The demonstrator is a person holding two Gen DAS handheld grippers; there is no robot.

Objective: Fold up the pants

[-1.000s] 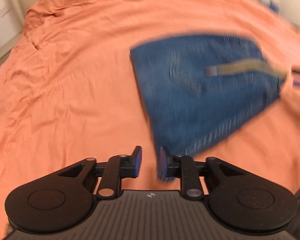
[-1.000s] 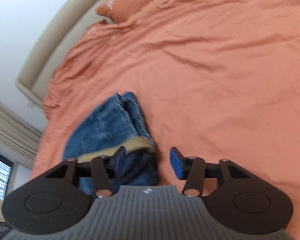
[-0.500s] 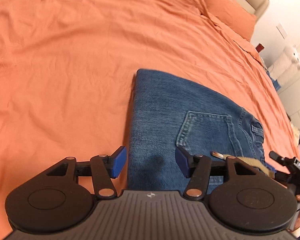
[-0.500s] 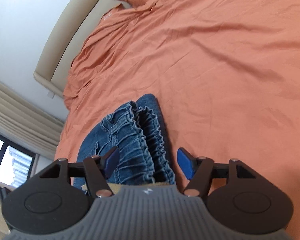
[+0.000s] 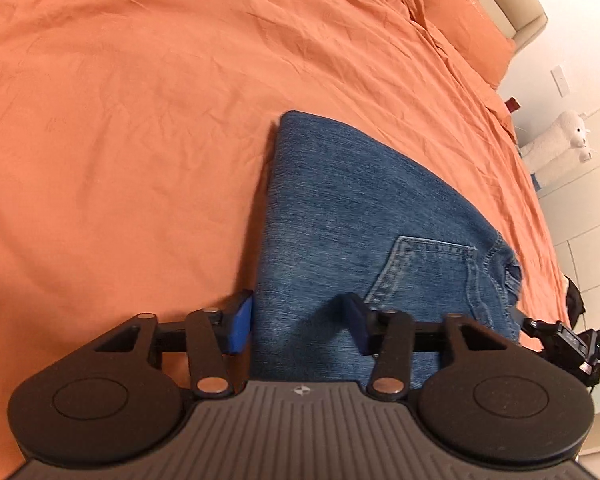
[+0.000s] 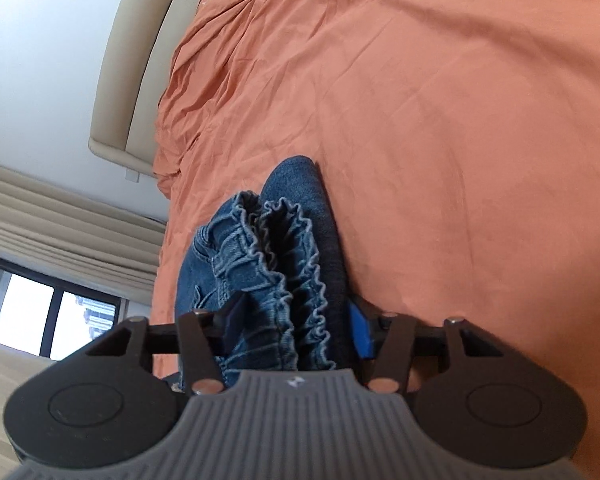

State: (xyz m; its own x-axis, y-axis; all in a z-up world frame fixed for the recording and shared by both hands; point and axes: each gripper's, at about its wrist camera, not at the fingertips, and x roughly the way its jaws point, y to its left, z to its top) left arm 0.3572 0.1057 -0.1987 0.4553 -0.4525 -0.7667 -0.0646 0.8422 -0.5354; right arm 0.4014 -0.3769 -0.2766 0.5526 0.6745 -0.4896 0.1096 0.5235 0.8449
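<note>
While both sets of fingers are closing w/ denim between them, left gripper (image 5: 296,322) straddles the folded side, right gripper (image 6: 296,322) the ruffled waistband of the pants (image 5: 352,208) on the bed (image 5: 120,120). Can't tell if they're pinching yet. Risk imo: grabbing only top layers, fold slides apart.

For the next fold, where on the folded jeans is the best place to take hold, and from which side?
Probably the near edge of the jeans: the left tongs at the plain folded corner, the right tongs, now closing, around the gathered waistband. Come in low from the near side; both edges face the tongs, stacked and raised above the orange sheet.
</note>
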